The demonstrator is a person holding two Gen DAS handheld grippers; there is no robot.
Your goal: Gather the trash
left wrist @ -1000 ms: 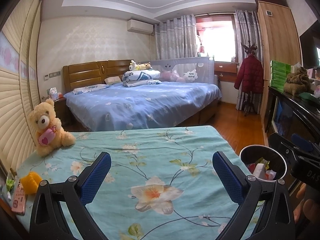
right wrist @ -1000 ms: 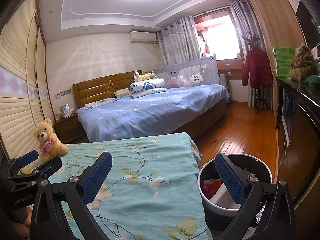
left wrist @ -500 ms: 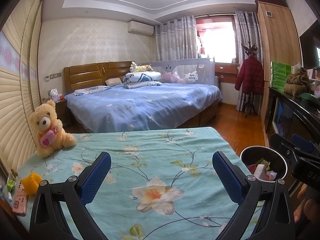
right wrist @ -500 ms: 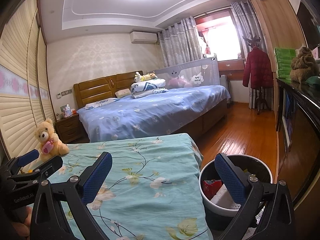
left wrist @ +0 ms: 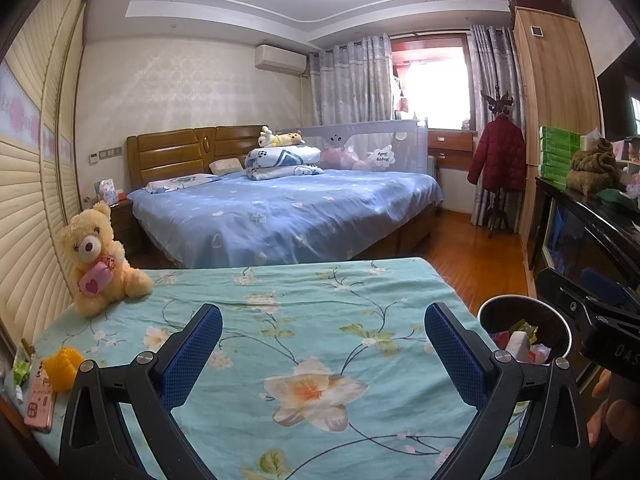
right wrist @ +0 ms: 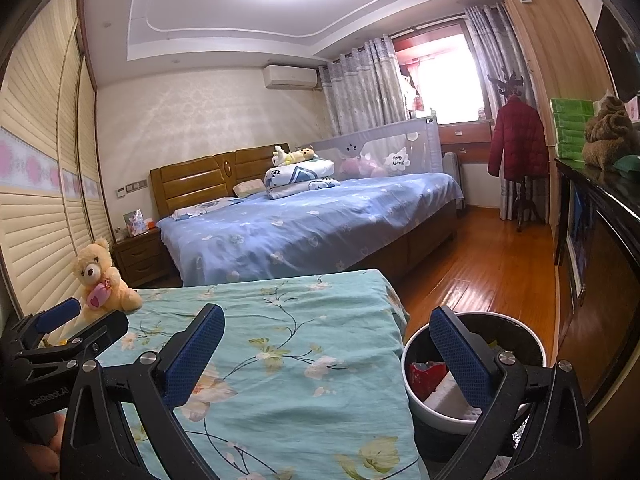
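I read this as the end of the collecting, or a pause between pieces: the floral-covered surface (left wrist: 304, 320) in front of me shows no loose litter across its middle, and the trash bin (right wrist: 520, 328) on the floor at its right edge already holds the trash (right wrist: 428, 374), a red wrapper and a white block among other scraps. The only candidate left is a small green-and-white wrapper (left wrist: 21, 368) at the near left corner, beside a pink phone (left wrist: 39, 400) and a yellow knitted thing (left wrist: 64, 366); I cannot tell whether it is litter. If it is, the next move calls for swinging my left tool (left wrist: 323, 356) left and down to that corner and pinching only the wrapper, clear of the phone.

Both tools are spread wide and carry nothing. The left tool hangs level over the near middle of the surface, pointing toward the far bed (left wrist: 288, 208). My right tool (right wrist: 327, 358) hangs beside it to the right, one finger over the cloth and the other over the bin's mouth. A teddy bear (left wrist: 98, 256) sits at the far left edge, untouched.
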